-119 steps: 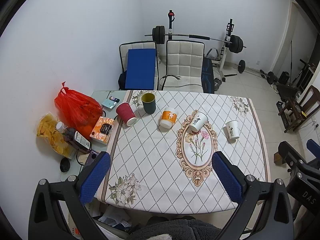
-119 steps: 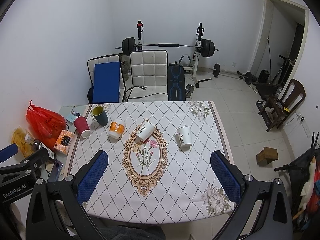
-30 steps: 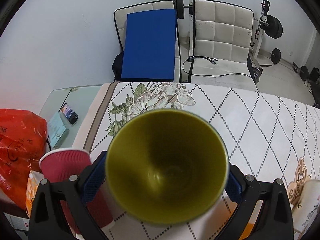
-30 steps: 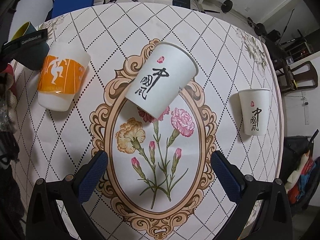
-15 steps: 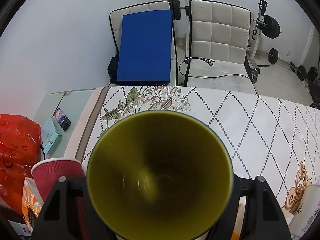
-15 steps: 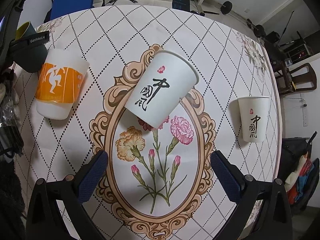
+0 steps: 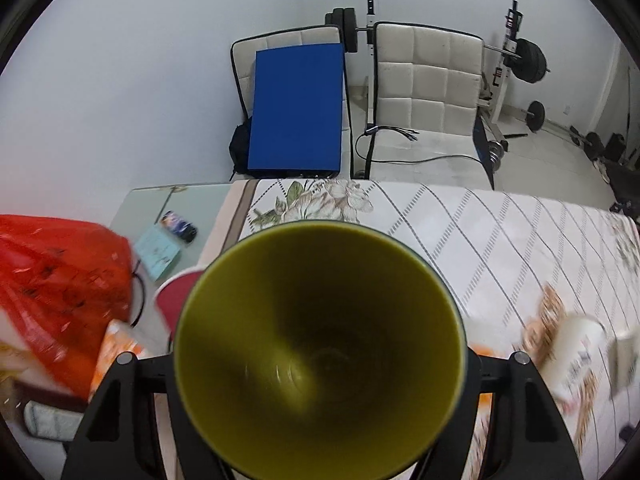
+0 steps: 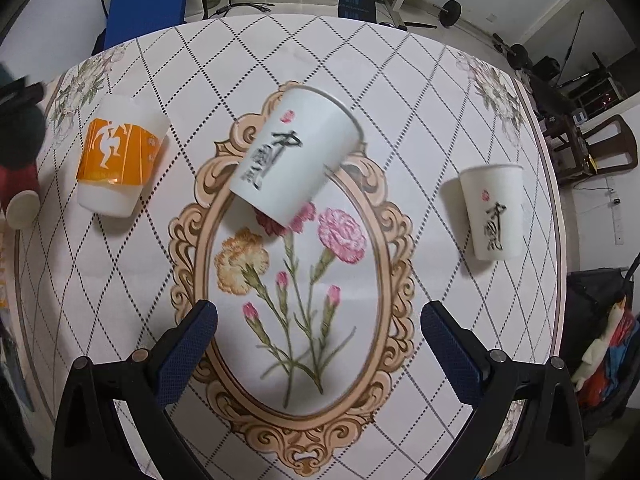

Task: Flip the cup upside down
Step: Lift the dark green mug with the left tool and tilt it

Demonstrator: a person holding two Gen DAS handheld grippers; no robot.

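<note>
Lifted since a second ago, green cup (image 7: 320, 352) sits clamped in left tongs (image 7: 320, 364), mouth facing camera; right tongs (image 8: 318, 344) gape wide.

Left hand-held gripper (image 7: 320, 364): its 2 black arms are drawn in tight against the sides of the green cup (image 7: 320, 352), which sits between them, mouth facing the camera; the pads are hidden behind the cup's wall.
Right hand-held gripper (image 8: 319, 340): fingers spread wide, blue pads (image 8: 188, 344) facing each other, nothing between them, angled down over the worktop (image 8: 400, 92).
</note>
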